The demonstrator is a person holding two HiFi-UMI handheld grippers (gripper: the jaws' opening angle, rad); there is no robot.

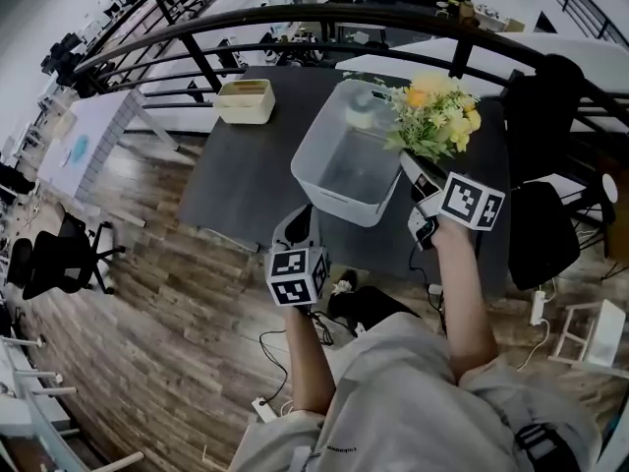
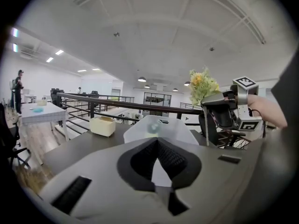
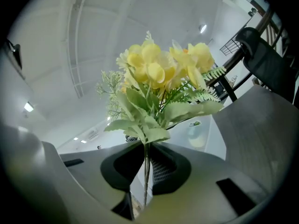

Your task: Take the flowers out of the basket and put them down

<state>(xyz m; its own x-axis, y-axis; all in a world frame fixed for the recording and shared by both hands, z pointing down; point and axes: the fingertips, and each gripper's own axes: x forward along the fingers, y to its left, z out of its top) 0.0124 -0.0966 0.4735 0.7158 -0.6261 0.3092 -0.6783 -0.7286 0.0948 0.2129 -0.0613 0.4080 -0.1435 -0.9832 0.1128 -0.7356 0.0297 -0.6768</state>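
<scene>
surface: dark table [image 1: 236, 185] | on it: white basket [image 1: 329, 197]; cream box [image 1: 244, 101] | spacing: apart

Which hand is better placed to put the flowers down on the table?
Right. The right gripper is shut on the stem of the flowers, above the basket rim, with bare table nearby. The left gripper holds nothing.

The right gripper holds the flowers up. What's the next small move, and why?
Probably carry the flowers sideways to bare table and lower them: the right gripper pinches their stem, and they hang above the basket rim, clear of it.
</scene>
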